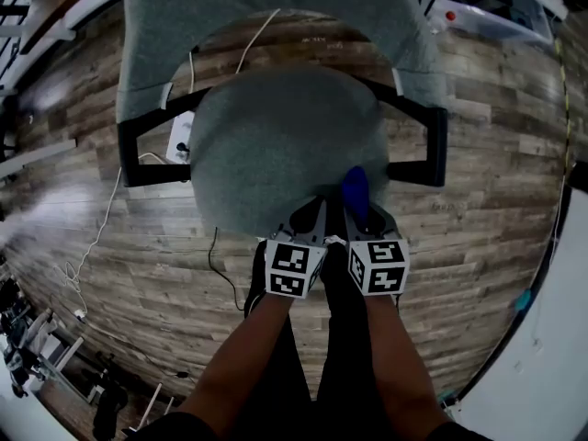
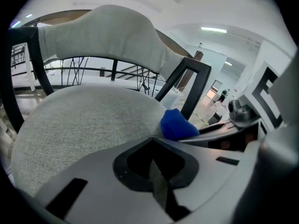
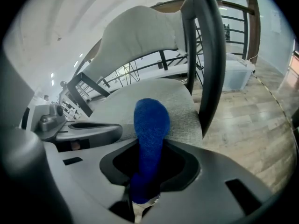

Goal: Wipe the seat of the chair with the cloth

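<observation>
One cloth, part hidden — right tool clamped

Your left gripper and right gripper each have a smooth grey moulded shell. Directly behind each claw sits a black recess, with dark rectangular slots to either side. Further back, each carries a white cube with black square markers. You wear dark trousers.
</observation>
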Demonstrator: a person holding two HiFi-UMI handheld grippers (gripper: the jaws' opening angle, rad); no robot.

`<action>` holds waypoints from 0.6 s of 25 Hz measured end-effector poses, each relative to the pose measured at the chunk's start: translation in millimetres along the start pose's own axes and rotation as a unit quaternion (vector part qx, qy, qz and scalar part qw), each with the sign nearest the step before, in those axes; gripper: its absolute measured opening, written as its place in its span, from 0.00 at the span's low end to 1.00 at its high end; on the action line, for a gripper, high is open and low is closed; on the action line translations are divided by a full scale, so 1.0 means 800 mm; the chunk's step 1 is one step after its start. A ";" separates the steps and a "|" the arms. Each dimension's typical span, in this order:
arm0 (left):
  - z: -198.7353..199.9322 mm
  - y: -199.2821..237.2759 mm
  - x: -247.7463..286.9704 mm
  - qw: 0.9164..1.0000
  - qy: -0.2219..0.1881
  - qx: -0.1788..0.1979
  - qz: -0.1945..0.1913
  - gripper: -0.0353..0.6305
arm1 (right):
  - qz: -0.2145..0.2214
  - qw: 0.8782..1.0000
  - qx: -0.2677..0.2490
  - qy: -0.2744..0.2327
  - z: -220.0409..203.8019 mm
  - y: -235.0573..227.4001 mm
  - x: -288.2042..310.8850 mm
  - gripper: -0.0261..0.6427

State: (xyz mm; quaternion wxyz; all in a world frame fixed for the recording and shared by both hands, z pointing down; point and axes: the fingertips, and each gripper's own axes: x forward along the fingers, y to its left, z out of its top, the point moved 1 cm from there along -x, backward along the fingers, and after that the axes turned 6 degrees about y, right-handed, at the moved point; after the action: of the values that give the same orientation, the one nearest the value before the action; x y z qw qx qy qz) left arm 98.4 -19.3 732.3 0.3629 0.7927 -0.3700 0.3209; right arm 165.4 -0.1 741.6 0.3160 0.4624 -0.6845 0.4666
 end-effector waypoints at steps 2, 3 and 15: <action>0.002 -0.010 0.004 1.000 0.001 0.006 -0.001 0.06 | -0.004 1.000 0.000 -0.002 -0.001 -0.010 -0.005 0.20; 0.003 -0.015 0.006 1.000 0.002 0.008 -0.002 0.06 | -0.007 1.000 0.001 -0.003 -0.002 -0.016 -0.007 0.20; 0.012 -0.062 0.011 1.000 0.003 0.005 -0.007 0.06 | -0.017 1.000 -0.003 0.004 -0.015 -0.067 -0.023 0.20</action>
State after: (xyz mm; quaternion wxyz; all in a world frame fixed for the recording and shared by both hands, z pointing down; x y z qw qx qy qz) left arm 146.1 -7.3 717.4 0.3619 0.7962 -0.3619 0.3228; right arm 222.3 9.7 748.4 0.3279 0.4713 -0.6767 0.4608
